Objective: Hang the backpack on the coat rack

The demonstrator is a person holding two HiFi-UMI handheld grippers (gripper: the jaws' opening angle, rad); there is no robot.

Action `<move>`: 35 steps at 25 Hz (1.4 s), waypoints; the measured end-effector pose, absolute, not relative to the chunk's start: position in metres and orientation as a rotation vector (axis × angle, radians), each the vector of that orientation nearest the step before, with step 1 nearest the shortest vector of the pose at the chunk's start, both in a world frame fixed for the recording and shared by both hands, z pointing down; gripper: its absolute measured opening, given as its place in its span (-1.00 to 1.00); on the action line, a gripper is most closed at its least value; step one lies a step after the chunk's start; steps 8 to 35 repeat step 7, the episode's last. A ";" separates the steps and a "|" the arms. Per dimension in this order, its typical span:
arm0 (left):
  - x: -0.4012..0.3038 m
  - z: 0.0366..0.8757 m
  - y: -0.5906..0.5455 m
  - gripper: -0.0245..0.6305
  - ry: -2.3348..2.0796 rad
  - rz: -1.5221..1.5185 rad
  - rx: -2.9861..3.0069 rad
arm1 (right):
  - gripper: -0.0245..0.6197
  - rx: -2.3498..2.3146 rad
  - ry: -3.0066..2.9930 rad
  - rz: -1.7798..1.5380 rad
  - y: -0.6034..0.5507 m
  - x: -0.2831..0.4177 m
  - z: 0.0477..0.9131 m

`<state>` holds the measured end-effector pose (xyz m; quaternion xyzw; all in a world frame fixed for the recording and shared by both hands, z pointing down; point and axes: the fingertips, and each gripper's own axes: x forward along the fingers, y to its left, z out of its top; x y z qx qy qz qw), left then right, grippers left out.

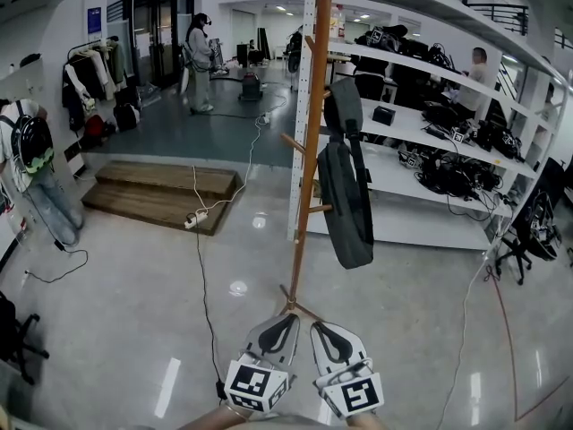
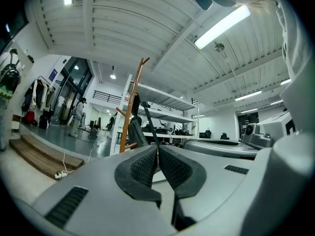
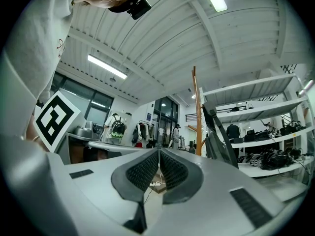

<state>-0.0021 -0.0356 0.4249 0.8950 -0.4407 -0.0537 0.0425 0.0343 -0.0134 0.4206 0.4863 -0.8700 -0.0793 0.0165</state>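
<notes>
A dark grey backpack (image 1: 347,197) hangs by its strap from the upper pegs of the wooden coat rack (image 1: 311,141) and dangles on the pole's right side. The backpack (image 2: 136,132) and the coat rack (image 2: 129,113) also show in the left gripper view; the right gripper view has the backpack (image 3: 216,142) beside the coat rack (image 3: 198,114). Both grippers are held low and near me, well short of the rack. My left gripper (image 1: 285,320) and my right gripper (image 1: 320,328) are side by side, each shut with nothing between the pads.
White shelving (image 1: 430,150) with dark bags stands right behind the rack. A wooden platform (image 1: 161,193) with a power strip and cables lies to the left. People stand at the far back and at the left edge. An office chair (image 1: 528,231) sits at the right.
</notes>
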 end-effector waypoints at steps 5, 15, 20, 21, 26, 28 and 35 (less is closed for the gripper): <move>-0.003 0.424 -0.036 -0.86 -1.346 -0.162 2.736 | -0.84 1.506 -2.707 -0.253 -0.013 0.033 0.419; -0.003 0.424 -0.035 -0.86 -1.343 -0.163 2.736 | -0.84 1.508 -2.700 -0.252 -0.012 0.034 0.420; -0.003 0.424 -0.035 -0.86 -1.343 -0.163 2.736 | -0.84 1.508 -2.700 -0.252 -0.012 0.034 0.420; -0.003 0.424 -0.035 -0.86 -1.343 -0.163 2.736 | -0.84 1.508 -2.700 -0.252 -0.012 0.034 0.420; -0.003 0.424 -0.035 -0.86 -1.343 -0.163 2.736 | -0.84 1.508 -2.700 -0.252 -0.012 0.034 0.420; -0.003 0.424 -0.035 -0.86 -1.343 -0.163 2.736 | -0.84 1.508 -2.700 -0.252 -0.012 0.034 0.420; -0.003 0.424 -0.035 -0.86 -1.343 -0.163 2.736 | -0.84 1.508 -2.700 -0.252 -0.012 0.034 0.420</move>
